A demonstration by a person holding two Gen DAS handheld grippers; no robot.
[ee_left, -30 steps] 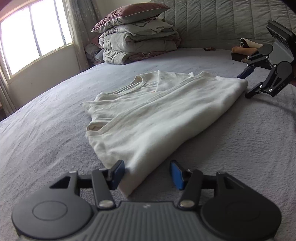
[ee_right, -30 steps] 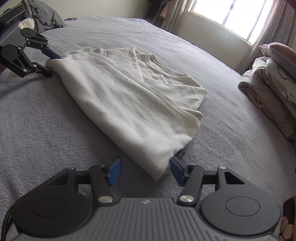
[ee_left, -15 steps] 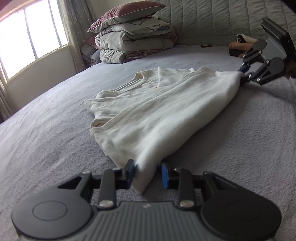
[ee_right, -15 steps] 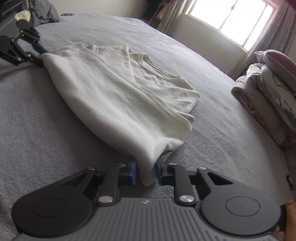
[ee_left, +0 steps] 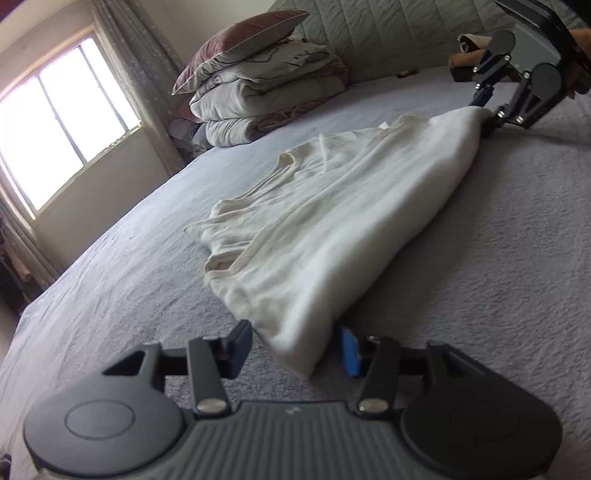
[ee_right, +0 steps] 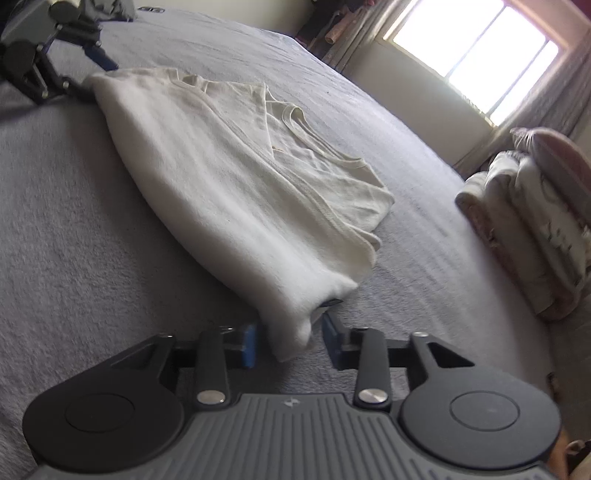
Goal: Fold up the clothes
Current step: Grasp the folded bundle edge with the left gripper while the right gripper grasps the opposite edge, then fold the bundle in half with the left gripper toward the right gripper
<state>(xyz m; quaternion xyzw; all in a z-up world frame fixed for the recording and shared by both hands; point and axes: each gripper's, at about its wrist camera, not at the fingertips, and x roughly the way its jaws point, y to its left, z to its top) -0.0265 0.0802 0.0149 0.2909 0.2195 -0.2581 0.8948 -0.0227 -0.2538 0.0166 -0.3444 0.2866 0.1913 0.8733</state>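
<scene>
Cream shirt, folded lengthwise into a long band, lying flat across the grey bedspread. Neckline and ribbed collar showing on the upper layer, sleeve hems tucked along one side, a thick rounded fold along the other. Soft, slightly rumpled, no pattern.

Left gripper at one end corner of the band, jaws opening, cloth lying between the blue pads but a gap visible on each side. Right gripper at the opposite end corner, jaws opening as well, cloth tip between the pads, not pinched. Same tool seen far off from the left wrist view, at the shirt's far tip.

Further out: stack of folded quilts and pillows near the head of the bed, quilted headboard behind. Bright window with a pale curtain beside the stack. Small tan objects near the headboard, too blurred to name. Nothing lying over the shirt itself.
</scene>
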